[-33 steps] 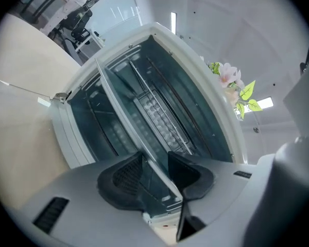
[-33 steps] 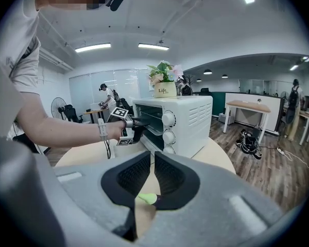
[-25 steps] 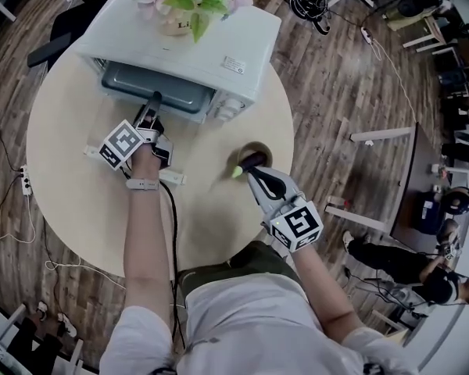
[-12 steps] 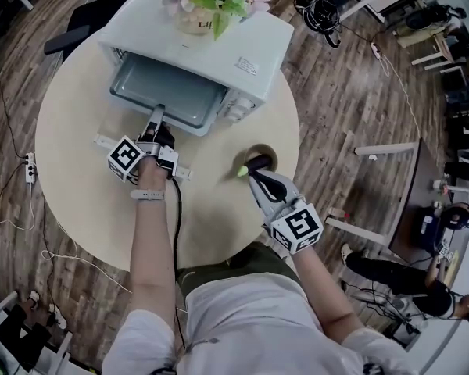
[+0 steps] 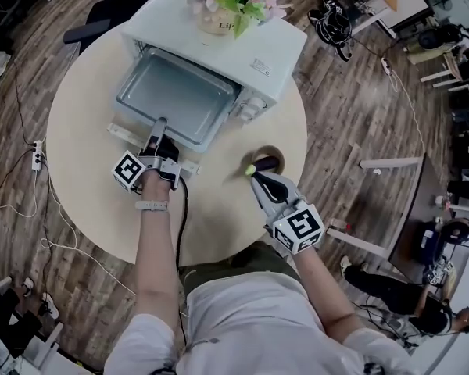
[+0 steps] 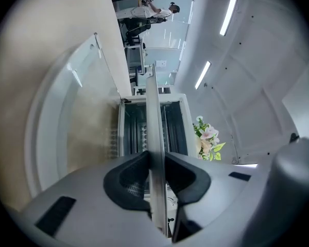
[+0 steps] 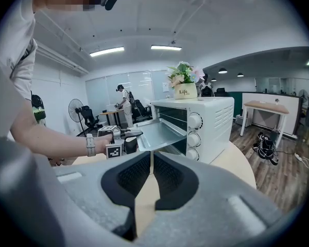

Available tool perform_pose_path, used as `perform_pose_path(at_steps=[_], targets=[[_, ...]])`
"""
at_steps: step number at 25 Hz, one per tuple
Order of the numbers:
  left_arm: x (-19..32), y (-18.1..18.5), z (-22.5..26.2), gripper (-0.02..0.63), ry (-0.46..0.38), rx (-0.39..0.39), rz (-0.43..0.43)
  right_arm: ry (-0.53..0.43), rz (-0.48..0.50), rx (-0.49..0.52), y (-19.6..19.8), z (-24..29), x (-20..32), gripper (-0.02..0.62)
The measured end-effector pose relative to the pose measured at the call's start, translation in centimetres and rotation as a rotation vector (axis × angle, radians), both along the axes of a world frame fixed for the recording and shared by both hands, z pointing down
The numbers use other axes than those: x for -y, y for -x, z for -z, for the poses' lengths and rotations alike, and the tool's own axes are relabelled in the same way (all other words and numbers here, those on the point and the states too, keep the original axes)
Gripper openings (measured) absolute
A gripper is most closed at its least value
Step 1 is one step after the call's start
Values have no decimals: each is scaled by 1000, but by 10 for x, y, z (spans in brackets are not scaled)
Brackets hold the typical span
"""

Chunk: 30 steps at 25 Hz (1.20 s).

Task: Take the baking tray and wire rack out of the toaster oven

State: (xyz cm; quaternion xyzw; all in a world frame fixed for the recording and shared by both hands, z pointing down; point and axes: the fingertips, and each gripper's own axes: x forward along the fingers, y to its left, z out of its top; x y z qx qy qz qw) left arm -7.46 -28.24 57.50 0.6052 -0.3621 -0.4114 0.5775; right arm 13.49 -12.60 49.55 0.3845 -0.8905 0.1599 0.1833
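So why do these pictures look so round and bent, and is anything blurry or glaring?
Head view: the wide lens bows the floor around the table; light is even, all sharp. Left gripper view: dark round border, scene turned sideways, the close baking tray edge soft, ceiling lights bright streaks. Right gripper view: same border; toaster oven sharp.

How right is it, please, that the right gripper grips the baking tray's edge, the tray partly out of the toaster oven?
Not the right: the left gripper, jaws having just closed further, grips the baking tray's edge, as the left gripper view shows; the rest holds.
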Motion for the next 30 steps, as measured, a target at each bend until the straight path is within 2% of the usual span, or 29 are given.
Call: perform_pose_path(at_steps=[3, 7, 12, 14, 16, 20, 22, 25, 28, 30], targets=[[-20, 12, -13, 81, 28, 27, 21, 1, 19, 6, 5, 0, -4, 21], [-46, 18, -10, 81, 27, -32, 52, 8, 50, 18, 12, 1, -9, 20], [-86, 34, -29, 83, 75, 24, 89, 5, 99, 32, 20, 4, -18, 20], [-99, 38, -24, 83, 66, 16, 107, 2, 128, 39, 24, 5, -23, 20], [-112, 41, -16, 83, 54, -3, 131, 5, 152, 45, 27, 5, -28, 20], [-143, 52, -25, 83, 96, 6, 181, 20, 185, 62, 29, 2, -37, 20], [-155, 56, -20, 83, 82, 3, 208, 28, 212, 70, 31, 0, -42, 20], [-177, 66, -22, 83, 98, 33, 247, 39, 252, 82, 35, -2, -51, 20], [-197, 73, -13, 83, 89, 21, 296, 47, 294, 90, 38, -3, -59, 20], [-213, 79, -16, 83, 112, 38, 328, 51, 321, 88, 39, -6, -63, 20]])
